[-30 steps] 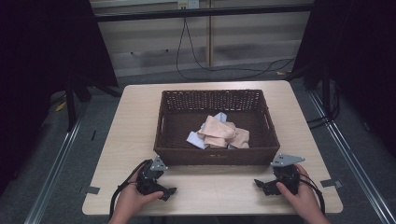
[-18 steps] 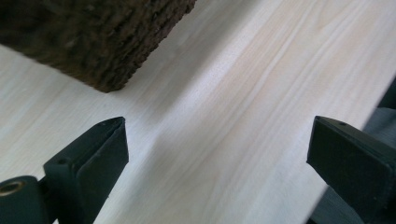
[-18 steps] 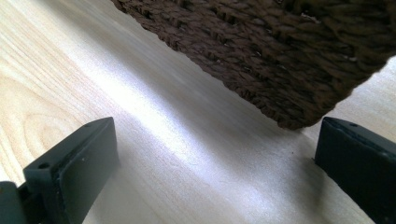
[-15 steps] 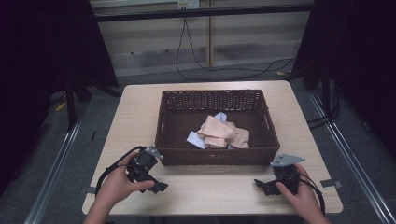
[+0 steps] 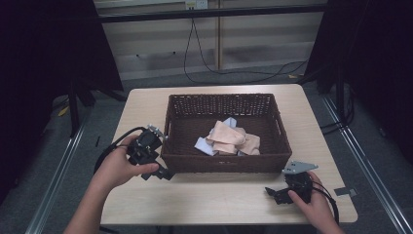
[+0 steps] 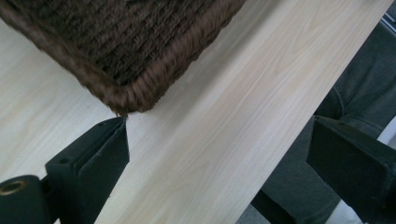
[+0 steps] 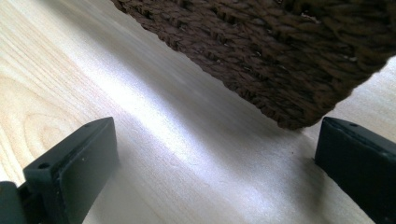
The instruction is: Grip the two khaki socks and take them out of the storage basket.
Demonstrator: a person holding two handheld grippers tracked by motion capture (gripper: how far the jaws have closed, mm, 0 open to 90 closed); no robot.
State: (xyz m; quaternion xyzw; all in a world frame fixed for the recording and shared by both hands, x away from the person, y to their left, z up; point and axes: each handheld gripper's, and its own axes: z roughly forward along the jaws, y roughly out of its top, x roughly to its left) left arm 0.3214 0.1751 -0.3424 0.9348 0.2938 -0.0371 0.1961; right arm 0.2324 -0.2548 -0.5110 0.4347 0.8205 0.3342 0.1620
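brown wicker basket (image 5: 225, 163) sits mid-worktop (image 5: 209, 200), folded cloths (image 5: 228, 138) inside. left claw (image 5: 163, 173) at its near-left corner – jaws wide apart, empty. right claw (image 5: 271, 192) by the near-right corner – likewise agape, gripping nothing.

One rectangular dark-brown woven wicker basket (image 5: 223, 163) stands on one light wooden table (image 5: 209, 200). Inside it lies one heap of soft cloth pieces – at least two peach-coloured ones (image 5: 228, 138) and at least two pale blue-white ones (image 5: 203, 145); the exact number cannot be told. Two black two-jaw hand-held grippers are present – one left gripper (image 5: 155, 165), one right gripper (image 5: 278, 193).
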